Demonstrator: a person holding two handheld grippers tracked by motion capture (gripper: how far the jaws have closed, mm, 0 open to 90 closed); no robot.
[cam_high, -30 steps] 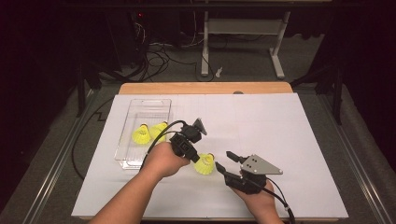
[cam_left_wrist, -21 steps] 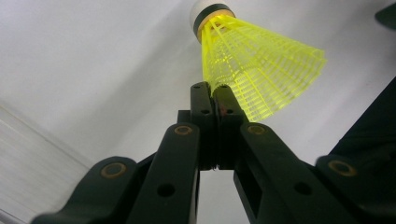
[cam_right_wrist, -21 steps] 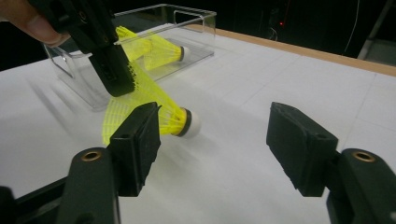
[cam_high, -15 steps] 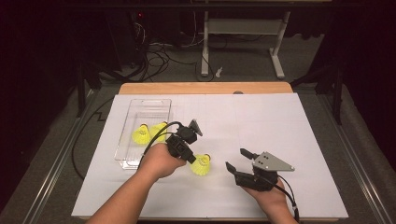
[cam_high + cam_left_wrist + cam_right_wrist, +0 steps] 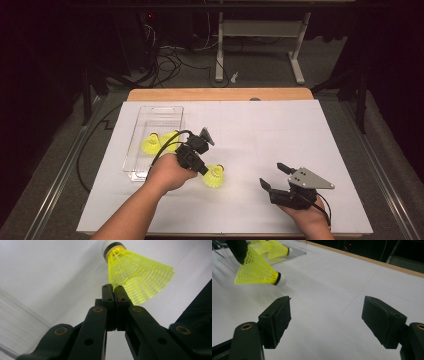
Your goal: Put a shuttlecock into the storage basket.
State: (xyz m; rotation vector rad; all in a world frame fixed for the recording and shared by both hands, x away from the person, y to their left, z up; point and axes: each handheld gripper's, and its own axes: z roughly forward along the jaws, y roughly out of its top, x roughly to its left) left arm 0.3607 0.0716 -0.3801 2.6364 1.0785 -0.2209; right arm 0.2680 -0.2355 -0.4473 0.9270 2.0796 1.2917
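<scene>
High view: the left claw [image 5: 206, 170] pinches a yellow shuttlecock [image 5: 215, 176] by its skirt; the right claw [image 5: 274, 175], jaws just opening, holds nothing. Next, likely into the clear tray [image 5: 134, 165].

A big white sheet [image 5: 280, 150] covers the table, and a strip of wooden edge [image 5: 220, 94] shows at the far side. Behind it, on the dark floor, black cables [image 5: 170, 55] lie in a tangle beside the pale legs of a stand [image 5: 260, 30].
</scene>
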